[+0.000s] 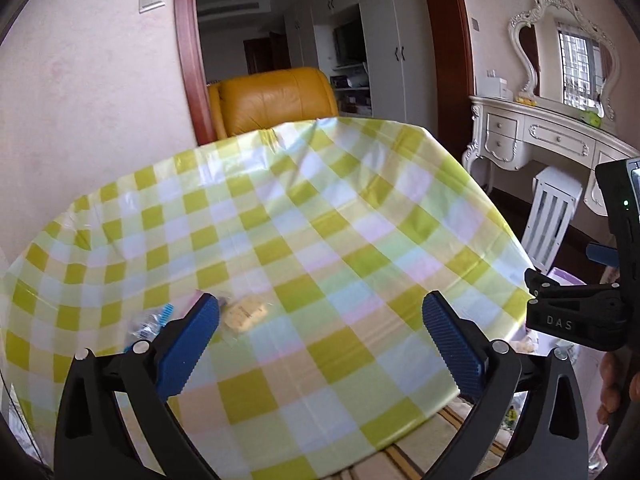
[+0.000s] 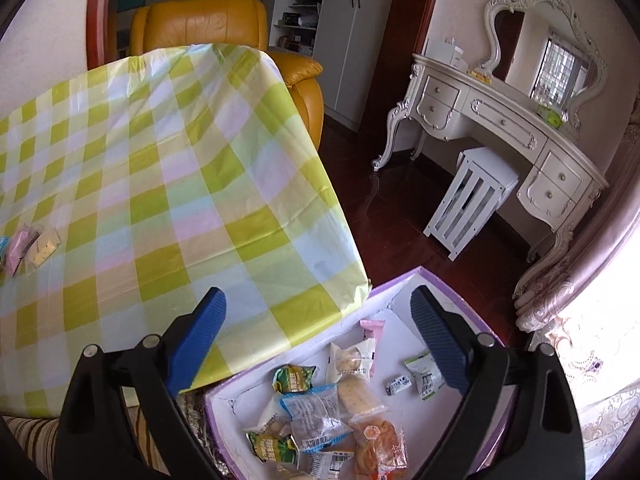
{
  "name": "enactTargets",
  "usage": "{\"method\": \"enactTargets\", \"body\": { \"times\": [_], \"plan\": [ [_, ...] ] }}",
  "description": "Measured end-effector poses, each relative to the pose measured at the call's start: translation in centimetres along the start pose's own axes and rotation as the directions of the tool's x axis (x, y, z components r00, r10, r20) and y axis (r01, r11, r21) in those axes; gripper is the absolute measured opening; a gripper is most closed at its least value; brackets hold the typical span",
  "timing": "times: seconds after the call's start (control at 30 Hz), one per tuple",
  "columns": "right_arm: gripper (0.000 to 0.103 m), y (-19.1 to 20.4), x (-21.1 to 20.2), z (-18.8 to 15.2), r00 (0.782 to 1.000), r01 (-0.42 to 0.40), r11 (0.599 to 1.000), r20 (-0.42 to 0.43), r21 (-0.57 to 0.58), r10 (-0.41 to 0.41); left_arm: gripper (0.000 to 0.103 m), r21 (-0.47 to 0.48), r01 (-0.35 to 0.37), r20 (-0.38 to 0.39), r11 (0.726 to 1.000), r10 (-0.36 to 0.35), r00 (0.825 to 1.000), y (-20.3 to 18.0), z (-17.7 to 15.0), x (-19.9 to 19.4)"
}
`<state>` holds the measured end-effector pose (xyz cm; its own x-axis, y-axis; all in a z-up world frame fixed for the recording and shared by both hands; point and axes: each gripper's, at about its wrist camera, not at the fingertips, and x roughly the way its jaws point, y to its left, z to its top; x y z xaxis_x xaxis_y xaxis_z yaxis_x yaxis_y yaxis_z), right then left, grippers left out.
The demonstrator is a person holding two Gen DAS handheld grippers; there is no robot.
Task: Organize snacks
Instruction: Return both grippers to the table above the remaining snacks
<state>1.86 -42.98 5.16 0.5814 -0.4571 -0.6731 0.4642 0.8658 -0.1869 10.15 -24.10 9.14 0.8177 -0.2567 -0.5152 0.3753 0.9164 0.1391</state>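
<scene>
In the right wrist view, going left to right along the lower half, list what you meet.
Pink snack packet → yellow snack packet → checked tablecloth → purple box of snacks → white stool.

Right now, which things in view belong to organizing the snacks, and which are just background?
Job:
- purple box of wrapped snacks
- loose snacks on the checked tablecloth

Background:
- yellow armchair
- white dressing table
- white stool
</scene>
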Motion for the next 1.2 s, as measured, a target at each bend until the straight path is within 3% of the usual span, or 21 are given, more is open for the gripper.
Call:
{"method": "enactTargets", "body": {
  "times": [0.1, 0.27, 0.5, 0.83, 0.97, 1.2],
  "plan": [
    [0.095, 2.1, -0.7, 1.0, 0.999, -0.040, 0.999, 0.021, -0.016, 0.041, 0.099, -0.006, 0.000, 0.021, 1.000, 0.000, 1.000, 2.1, 0.1, -0.3],
    [0.095, 4.7, -1.2, 2.4, 0.978, -0.210, 0.977, 0.026, 0.045, 0.209, 0.099, -0.088, 0.077, 0.041, 0.993, -0.073, 0.996, 6.2, 0.5, -0.4],
    [0.095, 9.8, -1.3, 3.8, 0.954, -0.298, 0.954, 0.038, 0.031, 0.297, 0.099, -0.193, 0.030, -0.001, 0.981, -0.031, 1.000, 11.7, 0.3, 1.4],
    [0.095, 16.3, -0.6, 4.6, 0.929, -0.369, 0.929, 0.000, -0.023, 0.369, 0.099, -0.379, -0.042, -0.070, 0.924, 0.017, 0.997, 21.0, -1.3, 3.8],
    [0.095, 18.4, 0.2, 4.7, 0.921, -0.389, 0.921, -0.025, -0.028, 0.388, 0.097, -0.460, -0.061, -0.097, 0.886, 0.018, 0.995, 24.3, -2.4, 5.2],
    [0.095, 22.4, 1.6, 4.2, 0.907, -0.415, 0.908, -0.101, -0.055, 0.409, 0.097, -0.534, -0.087, -0.164, 0.841, -0.003, 0.986, 27.6, -4.6, 8.2]
  ]
}}
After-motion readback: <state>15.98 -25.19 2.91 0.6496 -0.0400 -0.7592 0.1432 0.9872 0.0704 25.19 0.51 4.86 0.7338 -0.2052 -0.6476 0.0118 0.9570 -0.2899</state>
